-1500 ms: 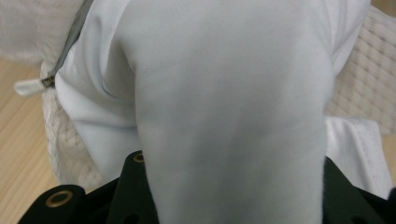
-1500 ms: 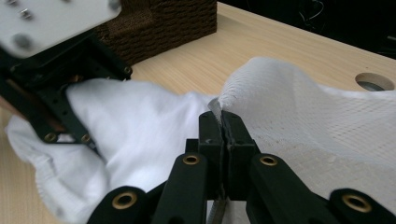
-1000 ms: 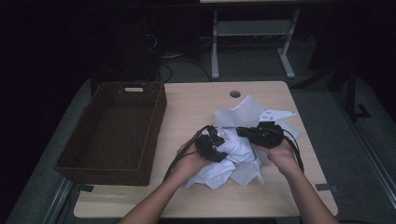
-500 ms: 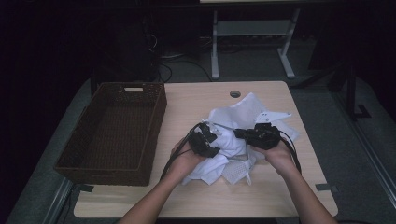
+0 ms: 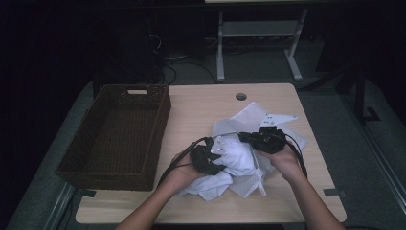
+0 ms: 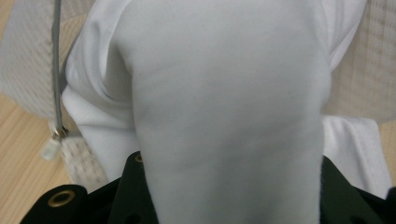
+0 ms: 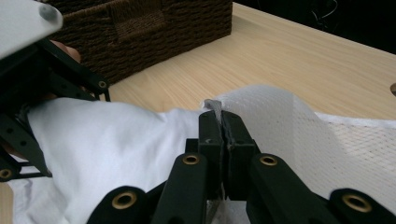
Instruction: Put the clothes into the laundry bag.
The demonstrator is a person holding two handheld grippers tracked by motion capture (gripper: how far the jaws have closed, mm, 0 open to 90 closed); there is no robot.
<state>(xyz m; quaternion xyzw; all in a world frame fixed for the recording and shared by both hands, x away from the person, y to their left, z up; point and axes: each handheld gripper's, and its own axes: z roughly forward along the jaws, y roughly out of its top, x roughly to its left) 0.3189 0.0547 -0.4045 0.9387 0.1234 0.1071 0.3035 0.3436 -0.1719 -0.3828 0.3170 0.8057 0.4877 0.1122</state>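
A bunched white cloth (image 5: 237,155) lies on a white mesh bag (image 5: 249,117) at the table's right half. My left gripper (image 5: 218,158) is shut on the cloth, whose bundle (image 6: 224,116) bulges up between the jaws and hides their tips. The bag's mesh (image 6: 28,60) and its zipper pull (image 6: 51,147) sit to the left in the left gripper view. My right gripper (image 5: 246,138) is shut on a thin edge of the mesh bag (image 7: 280,121), its jaws pressed together (image 7: 219,126). The white cloth (image 7: 107,135) reaches right up to that edge.
A dark woven basket (image 5: 160,124) stands on the left part of the wooden table (image 5: 206,105); its side (image 7: 140,28) shows behind the cloth in the right gripper view. A cable hole (image 5: 241,96) sits near the table's far edge. Cables trail from both grippers.
My left gripper has shifted a little left and toward the person, carrying the white cloth. The right gripper has kept its place and its grip on the bag's edge.
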